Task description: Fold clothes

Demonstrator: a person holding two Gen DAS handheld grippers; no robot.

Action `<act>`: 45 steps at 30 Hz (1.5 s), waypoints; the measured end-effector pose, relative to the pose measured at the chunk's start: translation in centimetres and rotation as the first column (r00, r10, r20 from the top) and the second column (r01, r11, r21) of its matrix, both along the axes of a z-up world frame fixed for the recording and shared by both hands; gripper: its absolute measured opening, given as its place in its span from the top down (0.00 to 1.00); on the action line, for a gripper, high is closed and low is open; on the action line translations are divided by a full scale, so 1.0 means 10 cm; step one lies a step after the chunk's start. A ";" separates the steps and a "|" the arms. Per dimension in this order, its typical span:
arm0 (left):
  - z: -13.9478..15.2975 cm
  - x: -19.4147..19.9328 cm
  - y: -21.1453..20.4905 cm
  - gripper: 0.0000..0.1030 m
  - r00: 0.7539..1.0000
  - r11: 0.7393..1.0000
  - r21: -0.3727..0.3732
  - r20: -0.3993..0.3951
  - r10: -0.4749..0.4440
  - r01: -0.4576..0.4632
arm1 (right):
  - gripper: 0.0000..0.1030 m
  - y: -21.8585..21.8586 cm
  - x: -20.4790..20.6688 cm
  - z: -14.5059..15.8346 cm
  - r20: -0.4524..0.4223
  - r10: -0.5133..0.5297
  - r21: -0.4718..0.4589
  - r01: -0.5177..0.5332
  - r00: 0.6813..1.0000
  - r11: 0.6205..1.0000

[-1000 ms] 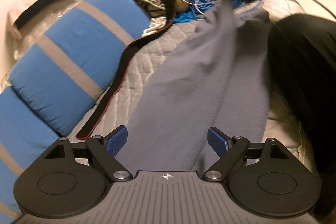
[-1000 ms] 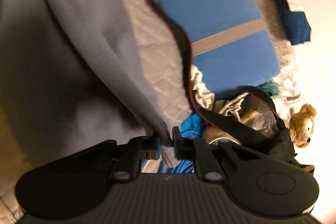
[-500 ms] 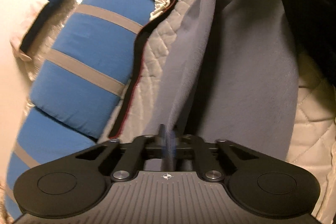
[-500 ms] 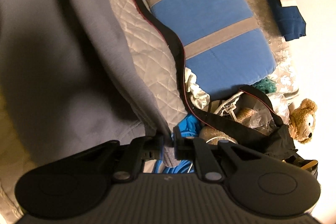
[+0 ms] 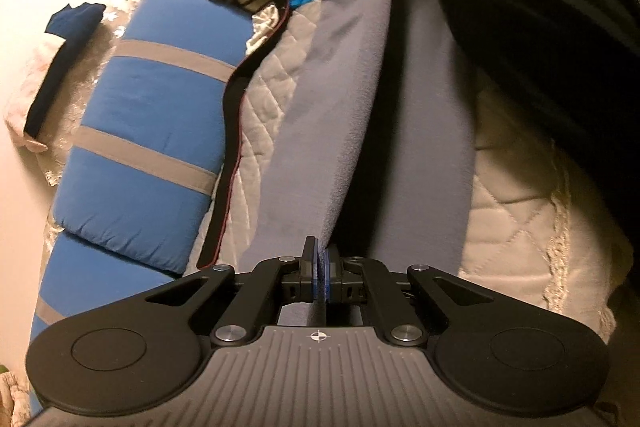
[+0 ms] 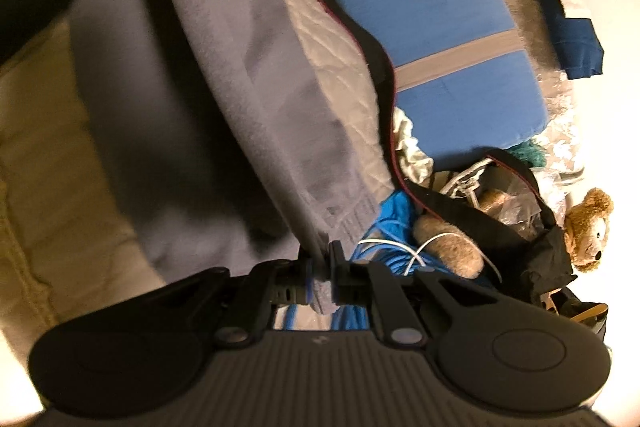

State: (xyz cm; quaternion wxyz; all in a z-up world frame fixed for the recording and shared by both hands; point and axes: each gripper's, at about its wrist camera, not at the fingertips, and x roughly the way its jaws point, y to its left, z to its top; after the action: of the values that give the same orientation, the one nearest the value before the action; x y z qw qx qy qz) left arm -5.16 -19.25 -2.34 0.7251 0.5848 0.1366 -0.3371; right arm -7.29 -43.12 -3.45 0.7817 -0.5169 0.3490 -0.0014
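On a quilted bed (image 5: 264, 115), both tongs clench the grey garment (image 5: 332, 99): left gripper (image 5: 320, 277) one edge, right gripper (image 6: 320, 277) another, lifting a ridge.

A second ago your left gripper (image 5: 320, 277) stood wide open over the flat grey garment (image 5: 332, 99); now its jaws are pressed together on the cloth's near edge, and you have lifted that edge off the quilted bedding (image 5: 264, 95). The garment no longer lies spread: its raised layer runs as a taut ridge away from your left gripper, with a dark shadowed gap under it and the lower layer showing to the right. In your right wrist view the teddy bear (image 6: 588, 227) and the tangle of blue cable (image 6: 384, 247) sit closer to the right gripper (image 6: 320, 277) than before.
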 end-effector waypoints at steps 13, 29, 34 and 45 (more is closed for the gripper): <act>-0.12 -0.22 -0.01 0.98 0.998 0.999 0.051 -0.063 0.022 -0.018 | 0.93 0.05 -0.21 -0.19 -0.058 -0.001 -0.028 -0.001 0.998 1.000; -0.40 -0.19 0.00 0.97 0.991 0.997 0.054 -0.124 0.056 -0.049 | 0.37 0.03 -0.23 -0.33 0.009 -0.103 -0.055 0.104 0.995 0.993; -0.38 -0.18 0.00 0.97 0.990 0.998 0.016 -0.130 0.055 -0.053 | 0.45 0.03 -0.27 -0.32 0.059 -0.084 -0.052 0.087 0.995 0.995; -0.20 -0.17 -0.07 0.97 0.979 0.996 -0.040 -0.190 0.076 -0.085 | 0.93 0.05 -0.35 -0.48 -0.049 0.044 -0.205 -0.053 0.998 0.977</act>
State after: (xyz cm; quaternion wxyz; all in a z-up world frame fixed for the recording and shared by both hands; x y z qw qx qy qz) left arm -6.83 -19.93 -4.35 0.7357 0.5269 0.2200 -0.3642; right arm -10.84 -42.62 -8.26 0.7157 -0.6034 0.3516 -0.0070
